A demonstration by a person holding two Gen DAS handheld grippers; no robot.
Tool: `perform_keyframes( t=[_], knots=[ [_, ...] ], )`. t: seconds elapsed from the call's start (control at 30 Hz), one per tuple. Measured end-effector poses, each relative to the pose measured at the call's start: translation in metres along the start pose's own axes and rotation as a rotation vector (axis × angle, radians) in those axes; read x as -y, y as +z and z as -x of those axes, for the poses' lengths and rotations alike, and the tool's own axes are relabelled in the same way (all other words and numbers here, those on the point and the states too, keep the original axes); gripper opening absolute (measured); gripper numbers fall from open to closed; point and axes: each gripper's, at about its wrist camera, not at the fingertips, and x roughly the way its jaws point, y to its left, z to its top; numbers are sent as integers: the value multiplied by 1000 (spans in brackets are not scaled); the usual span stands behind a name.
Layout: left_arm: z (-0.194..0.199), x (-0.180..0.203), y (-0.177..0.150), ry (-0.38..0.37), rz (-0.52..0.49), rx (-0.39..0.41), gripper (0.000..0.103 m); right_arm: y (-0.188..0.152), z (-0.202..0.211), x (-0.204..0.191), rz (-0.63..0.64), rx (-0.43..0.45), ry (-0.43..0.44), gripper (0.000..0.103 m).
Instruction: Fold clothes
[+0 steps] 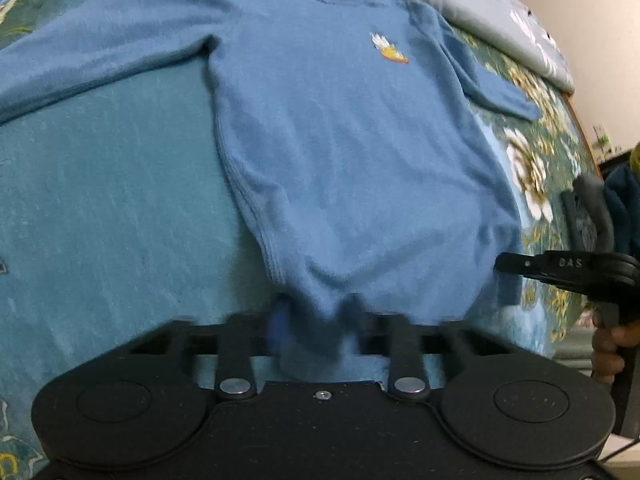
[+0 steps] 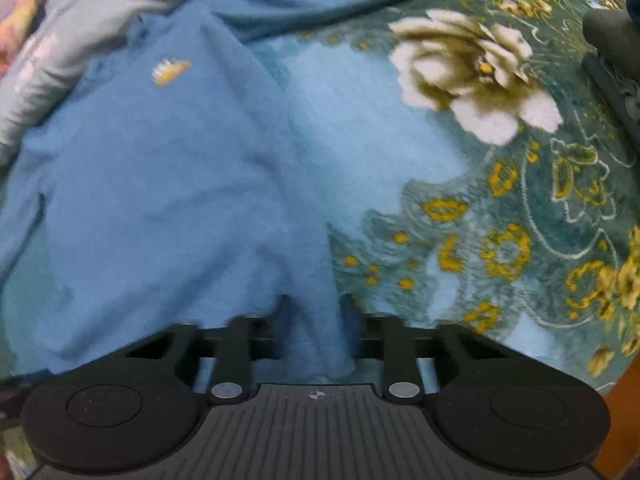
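A blue sweater [image 1: 340, 152] lies spread front-up on a bed's teal floral blanket [image 1: 100, 208], both sleeves out. Only the left wrist view shows the whole garment, its far left sleeve, and the right gripper [image 1: 505, 263] reaching in at the sweater's hem corner. Only the right wrist view shows the big white flower [image 2: 472, 76] beside the sweater. The left gripper [image 1: 314, 312] has its fingers closed on the hem; the right gripper's fingers [image 2: 349, 312] pinch the hem's other corner.
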Motion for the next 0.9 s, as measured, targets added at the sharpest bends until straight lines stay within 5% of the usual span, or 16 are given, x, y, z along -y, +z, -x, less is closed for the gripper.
perform_keyframes(
  t=[0.13,0.27,0.43,0.73,0.9],
  knots=[
    [7,-7,-6,17,21,27,12,1,14,-33,125,73,54,4],
    [6,-15,-8,26,41,4,12,-7,8,-79,292,54,153,4],
    [3,-16,-6,21,27,-19,13,-18,-13,-104,377,1,148,5],
    [-7,-18,-3,23,46,-42,22,-9,27,-62,239,118,100,22],
    [-10,-19,-2,28,48,-52,27,-4,11,-33,35,50,93,31]
  ],
)
